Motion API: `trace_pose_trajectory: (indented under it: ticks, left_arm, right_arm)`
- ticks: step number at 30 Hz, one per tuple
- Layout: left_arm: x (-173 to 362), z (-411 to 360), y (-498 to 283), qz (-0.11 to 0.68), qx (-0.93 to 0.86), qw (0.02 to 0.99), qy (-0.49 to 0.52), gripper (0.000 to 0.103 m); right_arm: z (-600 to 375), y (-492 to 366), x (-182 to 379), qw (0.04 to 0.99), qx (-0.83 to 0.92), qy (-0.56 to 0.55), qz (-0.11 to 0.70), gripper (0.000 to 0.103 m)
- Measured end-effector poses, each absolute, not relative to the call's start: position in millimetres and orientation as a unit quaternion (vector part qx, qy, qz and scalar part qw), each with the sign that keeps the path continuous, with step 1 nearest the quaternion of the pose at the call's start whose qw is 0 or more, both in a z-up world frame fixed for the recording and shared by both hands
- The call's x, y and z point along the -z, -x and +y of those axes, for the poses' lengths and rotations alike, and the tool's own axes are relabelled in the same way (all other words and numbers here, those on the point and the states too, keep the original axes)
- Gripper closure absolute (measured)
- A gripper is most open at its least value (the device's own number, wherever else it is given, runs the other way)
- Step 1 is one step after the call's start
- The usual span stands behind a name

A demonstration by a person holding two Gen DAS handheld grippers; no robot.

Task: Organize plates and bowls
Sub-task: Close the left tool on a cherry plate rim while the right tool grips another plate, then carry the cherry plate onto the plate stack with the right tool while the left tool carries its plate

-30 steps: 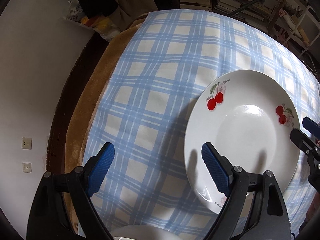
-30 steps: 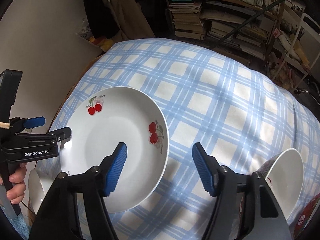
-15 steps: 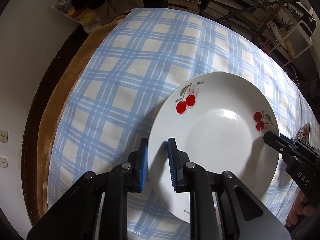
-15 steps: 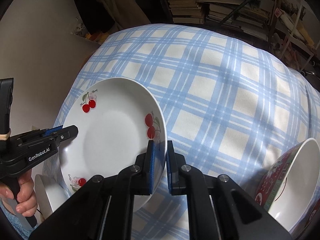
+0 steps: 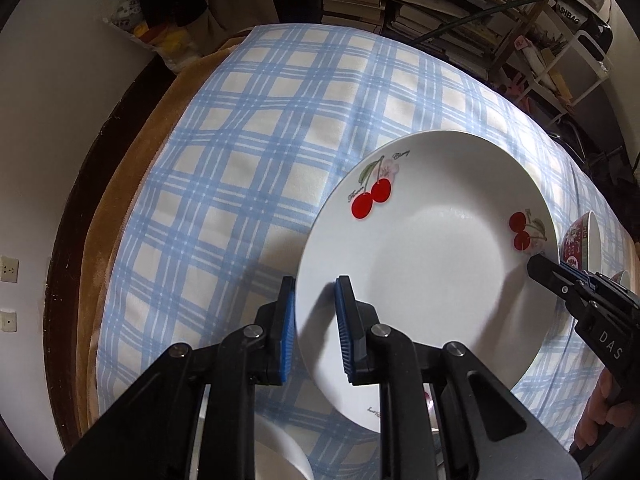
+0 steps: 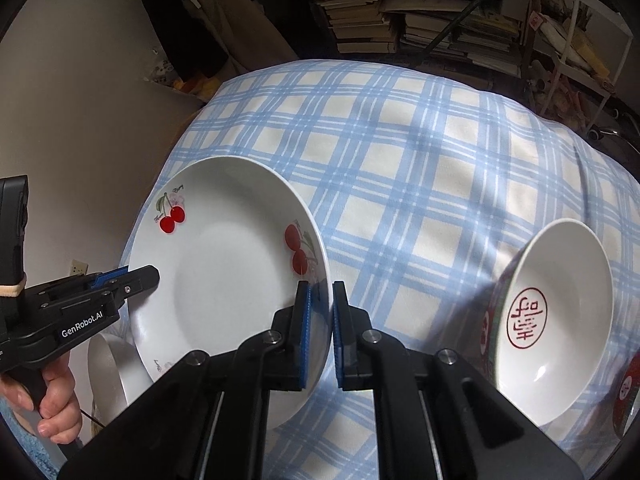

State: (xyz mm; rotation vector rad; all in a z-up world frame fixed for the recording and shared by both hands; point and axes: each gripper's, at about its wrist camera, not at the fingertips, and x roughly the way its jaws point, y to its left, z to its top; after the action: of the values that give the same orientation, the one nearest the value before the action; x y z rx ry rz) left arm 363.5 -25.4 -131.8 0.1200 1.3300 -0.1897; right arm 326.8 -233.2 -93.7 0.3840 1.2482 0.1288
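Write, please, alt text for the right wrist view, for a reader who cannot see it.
The right gripper clamps the near rim of a round white ceramic plate with red cherries, and the left gripper grips its opposite rim. The plate hangs over a blue and white checked tablecloth, with a white-lined bowl bearing a red seal mark at the right.

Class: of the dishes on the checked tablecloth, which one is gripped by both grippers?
The white cherry plate, pinched at opposite rims by the left gripper and right gripper. The red-patterned bowl sits untouched.
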Motion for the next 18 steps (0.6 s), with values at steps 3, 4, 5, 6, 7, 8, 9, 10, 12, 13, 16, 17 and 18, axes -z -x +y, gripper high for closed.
trace_pose_trajectory:
  ticks: [3,4,5,6,7,8,9,10,12,13,16,17,18]
  left_arm:
    - [122,-30,-352,0.612,0.091,0.783,-0.068,0.084]
    - [119,-31,-348,0.612,0.091,0.783,-0.070,0.084]
    - [116,-32,-344,0.610,0.091,0.784,-0.071,0.084]
    - [112,-33,-340,0.609,0.092,0.785,-0.073,0.084]
    - [109,-34,-336,0.608,0.093,0.785,-0.074,0.084]
    - [106,-35,-331,0.607,0.094,0.785,-0.075,0.084]
    - [103,-36,-327,0.606,0.096,0.786,-0.076,0.084]
    - [101,-37,-322,0.605,0.098,0.786,-0.078,0.084]
    - [96,-40,-314,0.604,0.103,0.786,-0.082,0.084]
    - [93,-41,-310,0.602,0.105,0.788,-0.083,0.084]
    - [86,-43,-297,0.597,0.105,0.791,-0.084,0.084]
    - [85,-44,-293,0.596,0.105,0.792,-0.085,0.084]
    - [84,-44,-287,0.596,0.105,0.791,-0.086,0.084]
  right_arm:
    - [-238,-315,87,0.794,-0.057,-0.186,0.576,0.092]
    - [-239,-311,85,0.795,-0.056,-0.188,0.574,0.092]
    - [-240,-306,82,0.796,-0.056,-0.191,0.572,0.092]
    - [-241,-302,80,0.796,-0.056,-0.192,0.571,0.092]
    - [-242,-297,77,0.797,-0.056,-0.193,0.570,0.092]
    - [-243,-292,74,0.797,-0.056,-0.194,0.569,0.092]
    - [-244,-288,71,0.798,-0.056,-0.194,0.569,0.092]
    - [-244,-283,67,0.799,-0.055,-0.192,0.567,0.092]
    - [-247,-275,61,0.802,-0.053,-0.189,0.565,0.092]
    - [-248,-271,59,0.803,-0.052,-0.189,0.563,0.092]
    - [-252,-257,52,0.806,-0.052,-0.191,0.558,0.092]
    - [-251,-253,50,0.807,-0.051,-0.190,0.557,0.092]
    - [-252,-249,48,0.807,-0.051,-0.189,0.558,0.092]
